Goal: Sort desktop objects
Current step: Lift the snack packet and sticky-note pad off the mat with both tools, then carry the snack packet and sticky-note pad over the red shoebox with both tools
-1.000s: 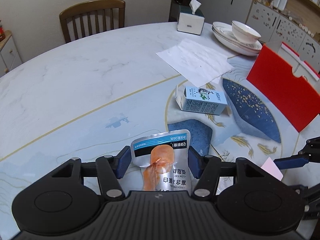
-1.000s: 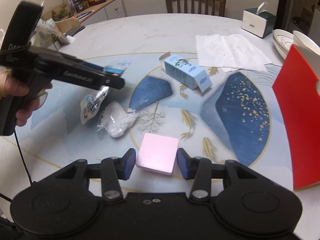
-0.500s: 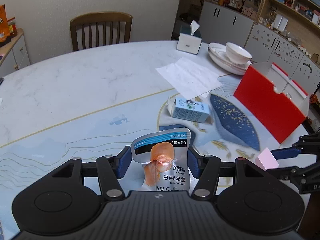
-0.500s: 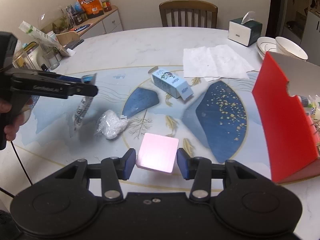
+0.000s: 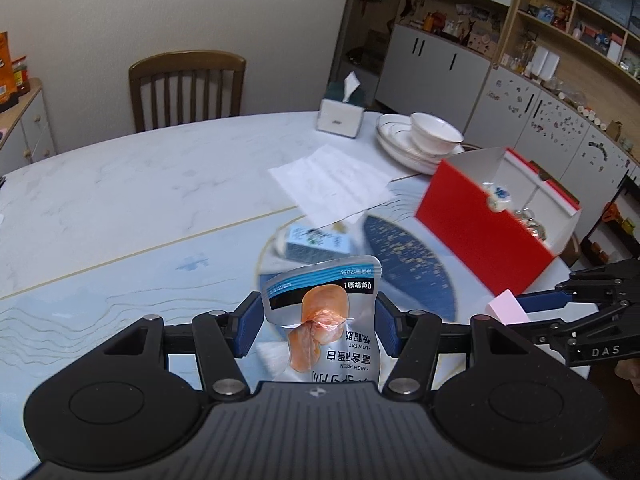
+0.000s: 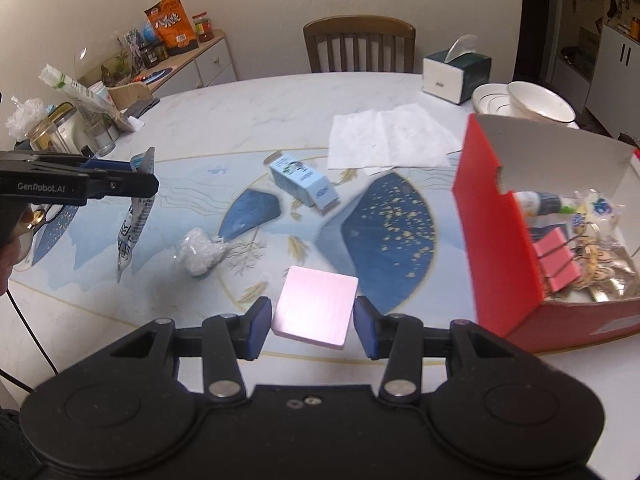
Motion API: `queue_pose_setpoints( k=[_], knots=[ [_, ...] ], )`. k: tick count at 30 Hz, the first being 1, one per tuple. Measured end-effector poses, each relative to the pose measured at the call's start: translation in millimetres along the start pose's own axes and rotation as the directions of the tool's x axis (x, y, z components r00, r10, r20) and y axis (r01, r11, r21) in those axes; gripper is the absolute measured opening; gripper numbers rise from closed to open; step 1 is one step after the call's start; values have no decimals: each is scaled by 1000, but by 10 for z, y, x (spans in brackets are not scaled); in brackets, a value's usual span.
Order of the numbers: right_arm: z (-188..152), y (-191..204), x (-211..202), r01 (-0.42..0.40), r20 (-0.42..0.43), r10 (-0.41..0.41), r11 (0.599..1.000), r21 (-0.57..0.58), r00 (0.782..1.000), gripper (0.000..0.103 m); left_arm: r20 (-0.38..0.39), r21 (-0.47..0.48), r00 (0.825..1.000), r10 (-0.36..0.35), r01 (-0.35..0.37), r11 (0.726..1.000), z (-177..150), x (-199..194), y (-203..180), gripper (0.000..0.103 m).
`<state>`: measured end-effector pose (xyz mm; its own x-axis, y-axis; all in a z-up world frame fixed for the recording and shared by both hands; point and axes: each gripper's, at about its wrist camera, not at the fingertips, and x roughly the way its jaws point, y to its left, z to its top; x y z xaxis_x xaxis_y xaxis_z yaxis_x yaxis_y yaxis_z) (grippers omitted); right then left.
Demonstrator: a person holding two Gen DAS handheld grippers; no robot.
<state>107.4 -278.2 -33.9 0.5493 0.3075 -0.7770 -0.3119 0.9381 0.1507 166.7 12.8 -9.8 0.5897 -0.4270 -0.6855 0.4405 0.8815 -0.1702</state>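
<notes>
Left jaws: my left gripper (image 5: 316,330) is clamped on a silver food pouch (image 5: 324,320), its two blue pads pressing the pouch's side edges; the pouch stands upright between them, clear of the surface (image 5: 132,188).
Same pouch from my right camera: it hangs edge-on from the left gripper (image 6: 142,178), above the pale blue part of the surface (image 6: 256,108), with a hand (image 6: 12,236) just visible behind the handle.
Right jaws: my right gripper (image 6: 314,322) grips a pink sticky-note pad (image 6: 316,306) by its two opposite sides, and the pad is held lifted over the surface's near edge.
Pad from my left camera: a corner of the pad (image 5: 504,308) shows at the tip of the right gripper (image 5: 532,306), just in front of the red box.
Red box: an open red box (image 6: 500,224) sits at the right of the surface, already holding a small bottle, wrapped snacks and a pink binder clip (image 6: 558,260).
Still on the surface: a light blue carton (image 6: 304,182) lying on its side near the middle, and a crumpled white plastic wrap (image 6: 200,252) to the left of it.
Further back: a sheet of white paper (image 6: 388,136), a tissue box (image 6: 456,70), and stacked white dishes (image 6: 524,102) beyond the red box.
Far side: a wooden chair (image 6: 358,44) is pushed against the surface.
</notes>
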Motion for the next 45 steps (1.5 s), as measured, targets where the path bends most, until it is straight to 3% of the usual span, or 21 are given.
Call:
queue_pose_setpoints(
  k=[9,26,45],
  knots=[
    [16,-383,-263,2,43,-2,1000,12,999,44,30,34,999,-35,34,999,201,-6,-517,58],
    [49,-1365,-616,54,85,-57,998,38,995,44,47,130,994,-101,94,987,701,400,-1520,58],
    [184,-2240,-630,125,121,-130,991,49,984,44,62,255,992,-112,93,963,1295,964,-2344,58]
  ],
)
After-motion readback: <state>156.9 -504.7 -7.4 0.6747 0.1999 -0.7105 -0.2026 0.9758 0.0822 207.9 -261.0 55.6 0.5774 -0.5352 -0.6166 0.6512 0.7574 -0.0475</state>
